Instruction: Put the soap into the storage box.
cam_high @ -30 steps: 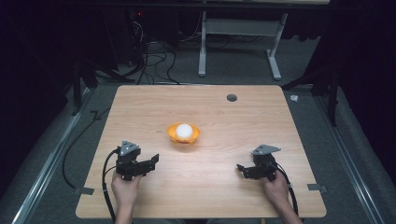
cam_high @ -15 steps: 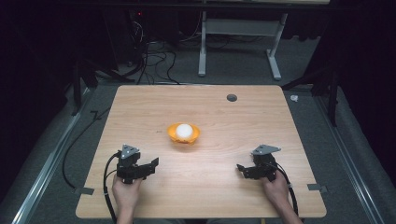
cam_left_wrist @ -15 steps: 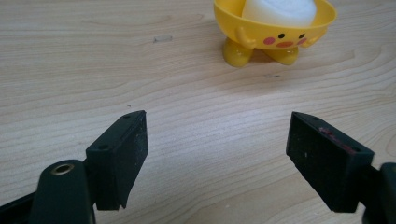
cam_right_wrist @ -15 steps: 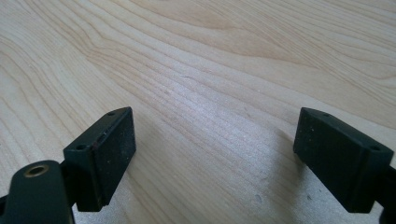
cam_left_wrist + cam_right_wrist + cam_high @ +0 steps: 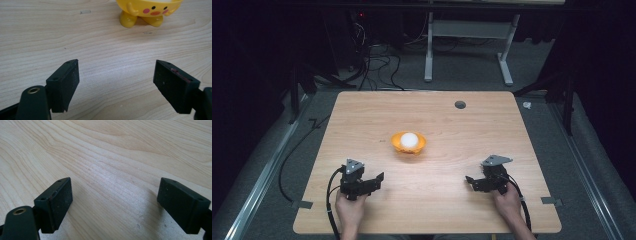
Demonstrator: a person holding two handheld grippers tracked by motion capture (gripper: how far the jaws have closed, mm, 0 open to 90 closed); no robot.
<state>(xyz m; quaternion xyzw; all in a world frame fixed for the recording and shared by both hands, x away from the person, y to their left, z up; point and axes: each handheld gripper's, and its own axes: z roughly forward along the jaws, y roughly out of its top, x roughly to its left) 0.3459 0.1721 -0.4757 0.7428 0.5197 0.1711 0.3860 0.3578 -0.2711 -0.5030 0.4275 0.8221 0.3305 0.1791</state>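
A small yellow-orange bowl [image 5: 409,143] with feet and a painted face stands near the middle of the wooden table [image 5: 362,120], and a white ball [image 5: 409,139] sits in it. In the left gripper view the yellow-orange bowl [image 5: 147,10] is ahead at the top edge. My left gripper [image 5: 376,179] rests near the table's front left, open with nothing between its jaws; its gap [image 5: 116,82] spans bare wood. My right gripper [image 5: 471,182] is at the front right, open too, its jaws [image 5: 115,202] over bare wood.
A round cable hole [image 5: 460,105] is set in the table's far right part. Tape tabs [image 5: 302,204] mark the front corners. A white desk frame [image 5: 467,45] and loose cables [image 5: 367,55] lie on the floor beyond the table.
My left gripper has drawn slightly back toward the front edge of the table. The right gripper, bowl and ball stay as they were.
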